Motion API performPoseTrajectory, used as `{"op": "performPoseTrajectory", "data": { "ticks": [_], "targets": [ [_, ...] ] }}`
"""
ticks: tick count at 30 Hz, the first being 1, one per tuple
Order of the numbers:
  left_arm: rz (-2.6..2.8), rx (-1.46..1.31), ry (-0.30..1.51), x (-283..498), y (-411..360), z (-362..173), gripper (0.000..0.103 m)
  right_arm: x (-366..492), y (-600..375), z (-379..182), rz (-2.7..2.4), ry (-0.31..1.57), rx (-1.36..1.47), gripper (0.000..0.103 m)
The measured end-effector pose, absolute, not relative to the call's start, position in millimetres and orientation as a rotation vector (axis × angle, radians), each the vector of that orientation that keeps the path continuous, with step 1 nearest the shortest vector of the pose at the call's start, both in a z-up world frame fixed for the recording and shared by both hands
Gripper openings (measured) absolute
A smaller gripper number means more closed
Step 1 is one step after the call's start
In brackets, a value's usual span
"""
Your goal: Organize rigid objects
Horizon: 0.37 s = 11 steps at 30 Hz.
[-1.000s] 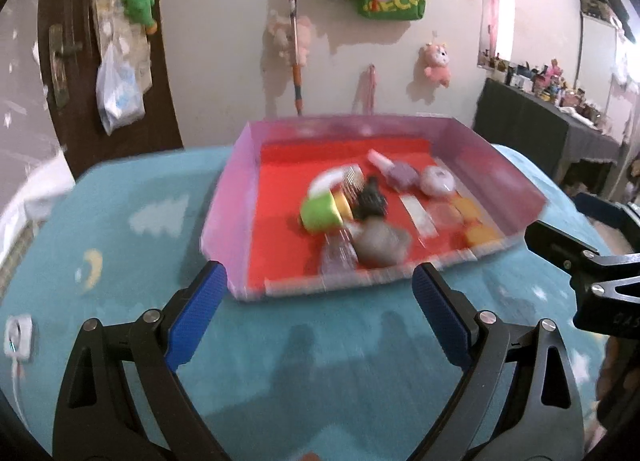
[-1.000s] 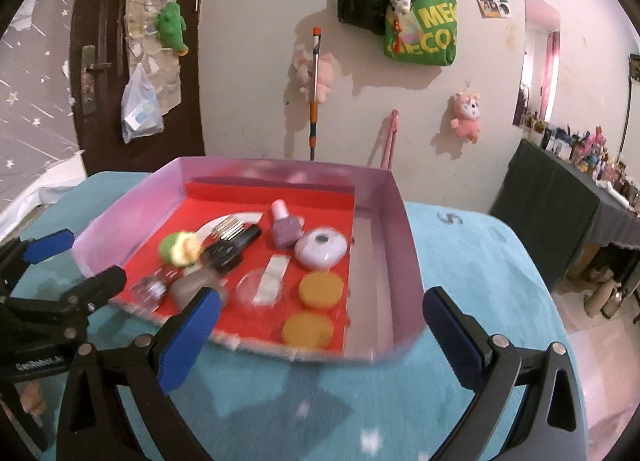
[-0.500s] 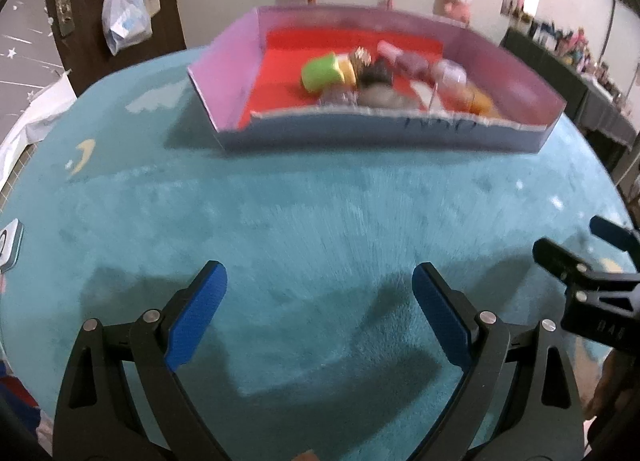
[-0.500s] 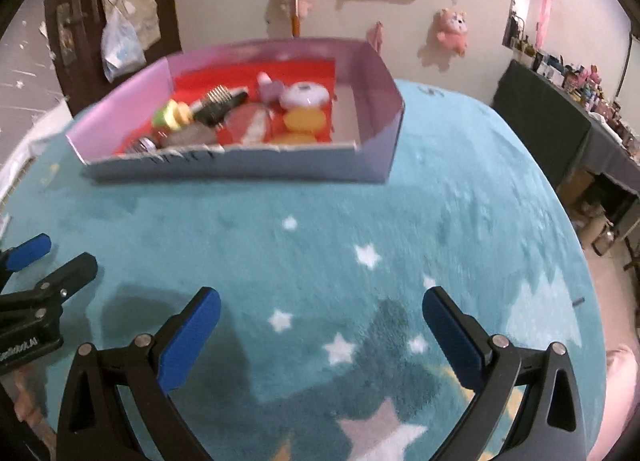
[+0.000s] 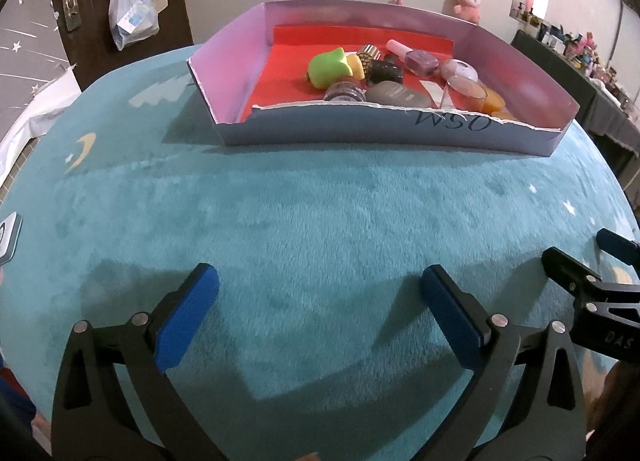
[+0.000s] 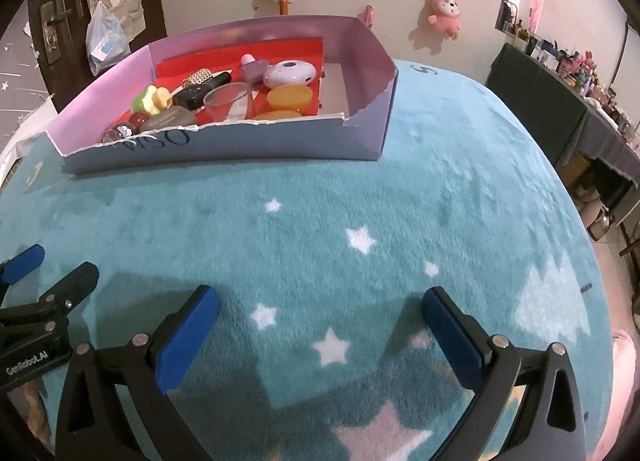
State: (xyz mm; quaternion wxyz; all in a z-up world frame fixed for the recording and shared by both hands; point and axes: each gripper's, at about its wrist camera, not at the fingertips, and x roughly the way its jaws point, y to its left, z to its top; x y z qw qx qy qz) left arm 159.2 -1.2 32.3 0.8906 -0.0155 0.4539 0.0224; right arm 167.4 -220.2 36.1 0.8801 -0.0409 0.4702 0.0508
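**Two tongs, nothing held, clutter packed tight ahead**

Both the left gripper [image 5: 318, 303] and right gripper [image 6: 320, 319] hover over the teal blanket [image 5: 320, 229] with jaws spread wide, empty; the cardboard tray [image 5: 360, 129] sits well ahead of the tips; inside, the clear glass [image 6: 228, 103] touches its neighbours, so a reach could likely knock it over; the torn front wall may snag a finger.

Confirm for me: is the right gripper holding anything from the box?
No, the right gripper is open and empty above the teal blanket, well short of the box.
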Motion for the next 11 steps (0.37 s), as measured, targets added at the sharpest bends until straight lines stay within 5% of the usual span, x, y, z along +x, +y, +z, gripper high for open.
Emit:
{"op": "performPoseTrajectory", "data": {
  "ticks": [11],
  "targets": [
    [0.041, -0.029, 0.942, 159.6, -2.1, 32.5, 0.103, 166.6, -220.5, 36.3, 0.108, 0.98, -0.084, 0.103]
  ]
}}
